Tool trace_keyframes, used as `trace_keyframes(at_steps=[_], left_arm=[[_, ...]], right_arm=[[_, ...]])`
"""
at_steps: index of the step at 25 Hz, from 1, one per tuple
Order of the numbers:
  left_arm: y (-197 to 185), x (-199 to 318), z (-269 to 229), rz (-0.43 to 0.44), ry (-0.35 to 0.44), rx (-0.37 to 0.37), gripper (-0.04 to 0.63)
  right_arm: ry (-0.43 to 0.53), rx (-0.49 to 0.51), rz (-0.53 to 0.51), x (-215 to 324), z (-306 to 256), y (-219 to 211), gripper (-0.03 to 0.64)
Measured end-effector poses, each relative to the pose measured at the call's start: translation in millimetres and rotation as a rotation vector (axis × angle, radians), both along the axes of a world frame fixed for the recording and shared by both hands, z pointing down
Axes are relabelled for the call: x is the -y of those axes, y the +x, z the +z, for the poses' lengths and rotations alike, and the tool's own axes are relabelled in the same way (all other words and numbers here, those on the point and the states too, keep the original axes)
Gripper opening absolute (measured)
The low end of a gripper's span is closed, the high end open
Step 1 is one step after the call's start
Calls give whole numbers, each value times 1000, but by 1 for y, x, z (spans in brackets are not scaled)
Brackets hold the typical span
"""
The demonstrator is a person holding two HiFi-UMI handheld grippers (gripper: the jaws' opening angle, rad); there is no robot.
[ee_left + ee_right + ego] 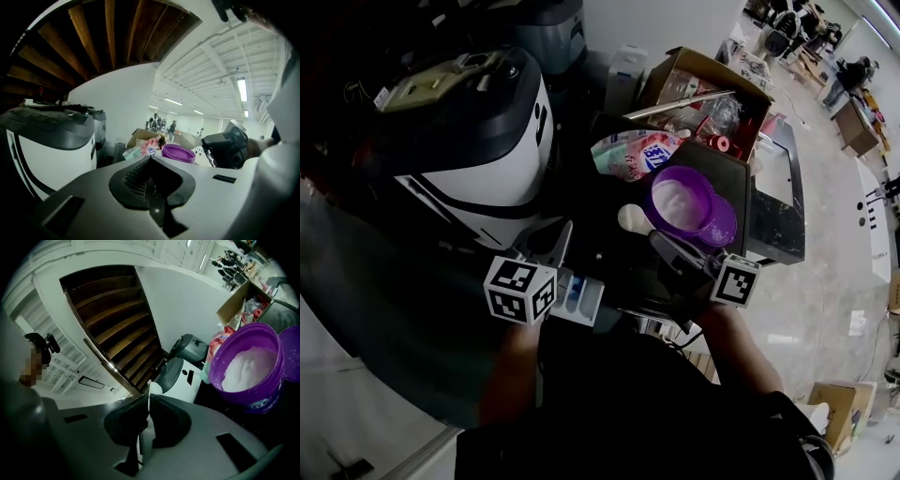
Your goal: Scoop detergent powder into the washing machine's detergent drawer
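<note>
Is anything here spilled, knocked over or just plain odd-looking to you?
Nothing looks spilled or broken. The purple tub stands open with powder inside, its lid off to one side. The right gripper is shut on the white scoop. The only untidy thing: a metal bar lying slantwise across the cardboard box.

White wall at rear. Brown wooden staircase underside overhead. White beamed ceiling with lit strip lights. Pale glossy floor.
</note>
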State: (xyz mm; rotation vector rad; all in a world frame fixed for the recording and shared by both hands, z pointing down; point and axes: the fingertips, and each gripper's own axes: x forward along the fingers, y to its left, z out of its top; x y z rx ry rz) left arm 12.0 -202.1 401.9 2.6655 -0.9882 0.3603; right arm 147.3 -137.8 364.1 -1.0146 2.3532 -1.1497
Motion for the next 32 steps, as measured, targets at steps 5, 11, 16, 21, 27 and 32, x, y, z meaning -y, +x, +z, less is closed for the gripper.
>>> trace_keyframes(at_steps=[5, 11, 16, 21, 27, 32], left_arm=[[-31, -2, 19, -52, -37, -4, 9], [-61, -10, 48, -94, -84, -17, 9], [-85, -22, 65, -104, -110, -4, 9], [-110, -32, 78, -115, -140, 16, 9], [-128, -35, 90, -107, -173, 26, 9], [-134, -37, 103, -96, -198, 28, 9]], right_arm=[[-27, 6, -79, -5, 16, -37, 20], [-72, -6, -158, -16, 44, -74, 20], [-90, -7, -203, -24, 66, -106, 20], [-118, -8, -230, -27, 90, -130, 20], [-128, -20, -285, -28, 113, -153, 20], [-169, -40, -316, -31, 143, -162, 20]])
